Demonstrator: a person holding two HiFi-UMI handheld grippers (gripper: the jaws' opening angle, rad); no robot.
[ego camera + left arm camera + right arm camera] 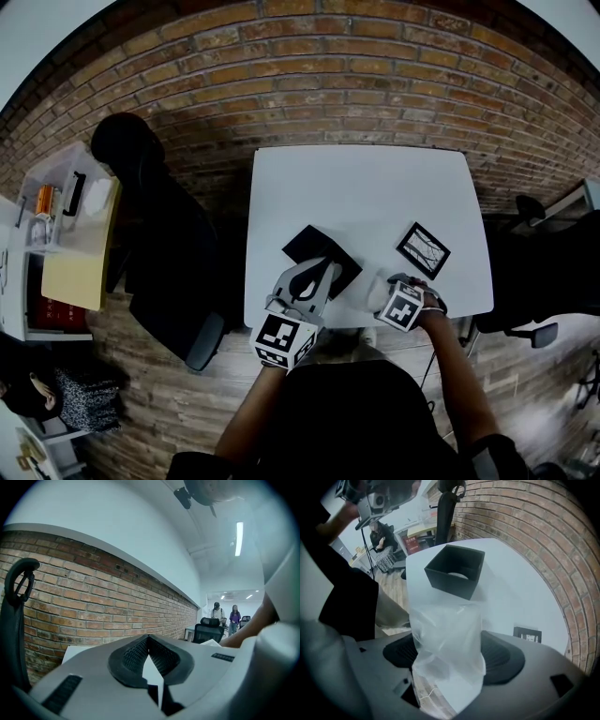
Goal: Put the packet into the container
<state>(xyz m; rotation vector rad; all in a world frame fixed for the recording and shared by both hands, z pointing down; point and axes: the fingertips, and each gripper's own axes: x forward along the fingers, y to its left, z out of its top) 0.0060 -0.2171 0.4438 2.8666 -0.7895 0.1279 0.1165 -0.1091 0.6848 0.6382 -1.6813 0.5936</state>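
Two hand-held grippers work at the near edge of a white table [366, 187]. At 9 o'clock from the table stands a dark office chair [164, 253]. Next comes the left gripper [317, 274], its jaws closed tip to tip with nothing between them. In the head view its tips overlap the black container [314, 246], an open-topped square box at the table's 7 o'clock; whether they touch it I cannot tell. Further right, the right gripper [450, 654] is clamped on the packet [446, 620], a clear plastic bag standing up between its pads at the table's front edge. From that gripper the container lies at 12 o'clock, apart from the packet. A black-framed card [423, 250] lies flat at the table's 4 o'clock.
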